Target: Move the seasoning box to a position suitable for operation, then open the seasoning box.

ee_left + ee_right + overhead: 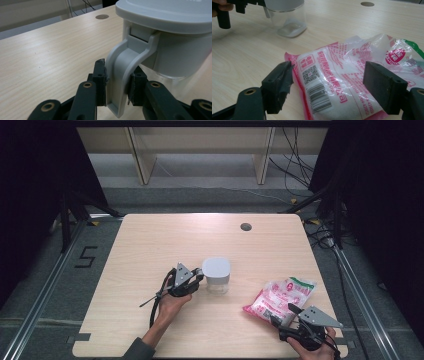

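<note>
At the middle of the wooden table (150, 250), the left gripper (196, 281) is clamping its two black jaws on the grey handle (122, 72) of a lidded jar (217, 276), one pad pressing each flat side of that handle. In the left gripper view the handle is curving down from the hinge under the grey lid (165, 15) and passing straight between the pads. The jar's clear lower body (289, 21) is standing upright on the tabletop, and it is sitting at about three o'clock from the left hand (173, 304), touching the gripper only through the handle.

Down at the near right corner, roughly at four o'clock from the jar and well apart from it, the right gripper (289, 312) is holding its jaws wide apart, one on each side of the near end of a pink-and-white plastic bag (279, 297) of white granules. In the right gripper view the bag (332, 82) is lying flat on the table between the jaws, and neither pad is pressing on it. The bag's crumpled top, with a green edge, is pointing toward one o'clock.

A small round grommet (245, 226) is sitting in the tabletop near the far edge, at about one o'clock from the jar.
</note>
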`<state>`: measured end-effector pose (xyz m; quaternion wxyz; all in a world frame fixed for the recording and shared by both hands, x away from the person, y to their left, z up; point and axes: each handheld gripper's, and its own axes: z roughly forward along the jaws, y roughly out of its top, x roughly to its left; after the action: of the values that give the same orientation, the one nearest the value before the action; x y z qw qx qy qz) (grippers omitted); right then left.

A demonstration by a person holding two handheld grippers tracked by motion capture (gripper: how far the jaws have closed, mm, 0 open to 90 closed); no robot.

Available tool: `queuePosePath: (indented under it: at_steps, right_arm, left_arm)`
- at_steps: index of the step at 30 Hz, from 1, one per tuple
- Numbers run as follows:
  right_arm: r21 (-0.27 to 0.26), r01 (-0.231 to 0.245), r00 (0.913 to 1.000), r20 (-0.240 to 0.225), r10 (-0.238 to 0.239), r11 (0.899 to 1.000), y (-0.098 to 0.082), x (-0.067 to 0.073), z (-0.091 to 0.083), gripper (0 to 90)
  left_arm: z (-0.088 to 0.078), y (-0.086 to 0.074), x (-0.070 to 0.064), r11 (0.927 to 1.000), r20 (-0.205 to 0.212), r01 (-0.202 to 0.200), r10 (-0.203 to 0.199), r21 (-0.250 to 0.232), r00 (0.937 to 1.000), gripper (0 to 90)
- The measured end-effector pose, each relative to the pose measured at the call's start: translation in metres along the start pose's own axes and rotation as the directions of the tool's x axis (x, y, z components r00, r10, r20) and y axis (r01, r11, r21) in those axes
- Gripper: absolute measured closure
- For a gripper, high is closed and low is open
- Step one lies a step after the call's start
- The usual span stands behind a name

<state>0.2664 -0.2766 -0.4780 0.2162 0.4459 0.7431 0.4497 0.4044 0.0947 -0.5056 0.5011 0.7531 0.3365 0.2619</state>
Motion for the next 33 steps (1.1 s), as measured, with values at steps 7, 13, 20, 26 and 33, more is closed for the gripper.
queuePosePath:
  at_steps: [7,13,20,26,33]
  right_arm:
    - [-0.001,0.005,1.0000,-0.003,-0.005,1.000,0.000,-0.001,0.000,24.5]
    - [-0.020,0.027,0.9996,-0.007,-0.027,0.999,0.000,-0.002,0.001,24.5]
    - [-0.012,0.049,0.9988,0.001,-0.049,0.999,0.000,-0.004,0.001,24.5]
    - [-0.012,0.053,0.9985,-0.014,-0.053,0.999,0.001,-0.004,0.000,24.5]
    - [-0.022,0.054,0.9986,0.001,-0.054,0.998,0.001,-0.004,0.001,24.2]
  left_arm:
    - [-0.001,-0.001,-0.002,1.0000,0.006,-0.002,0.002,-0.004,1.0000,71.5]
    - [0.000,-0.001,-0.004,0.9997,0.026,0.023,-0.022,-0.008,0.9994,70.9]
    - [-0.011,0.006,0.003,0.9997,0.047,0.001,-0.003,0.026,0.9989,48.6]
    - [-0.030,0.019,0.009,0.9996,0.079,0.011,-0.013,0.027,0.9968,33.4]
    - [-0.048,0.033,0.009,0.9989,0.114,-0.046,0.046,-0.002,0.9924,46.6]
